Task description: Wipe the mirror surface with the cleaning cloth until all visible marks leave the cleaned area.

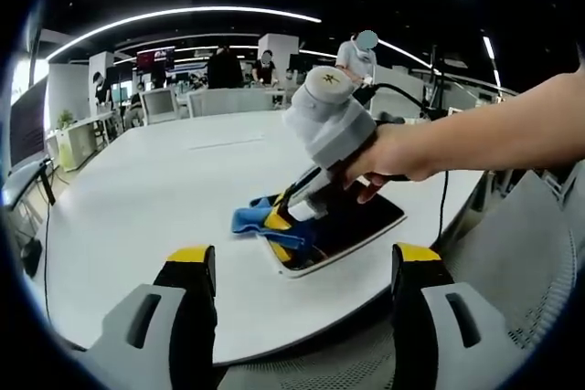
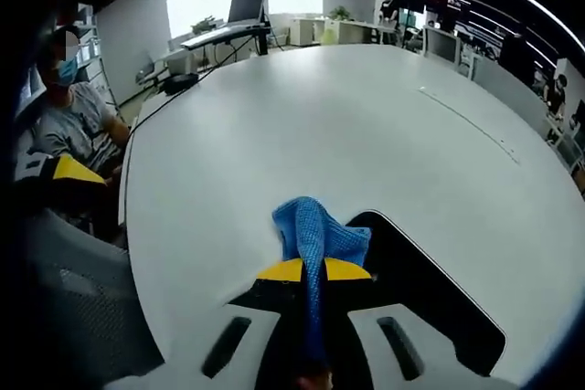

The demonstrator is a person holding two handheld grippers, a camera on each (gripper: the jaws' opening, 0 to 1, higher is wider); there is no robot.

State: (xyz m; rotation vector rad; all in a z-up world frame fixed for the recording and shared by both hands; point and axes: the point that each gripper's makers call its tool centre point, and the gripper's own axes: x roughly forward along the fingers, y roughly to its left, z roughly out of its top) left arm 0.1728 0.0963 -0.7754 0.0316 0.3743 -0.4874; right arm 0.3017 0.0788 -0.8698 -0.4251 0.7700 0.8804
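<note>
My right gripper [image 2: 313, 270] pinches the blue cloth [image 2: 315, 226] at the mirror's [image 2: 430, 294] near edge, my left gripper [image 1: 306, 267] hangs open nearer me, so wiping looks barely begun.

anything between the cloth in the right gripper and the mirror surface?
Nothing visible. The right gripper is shut on the blue cleaning cloth, which already lies over the near end of the mirror. The dark surface ahead looks bare. The left gripper hangs open, off the white table edge.
</note>
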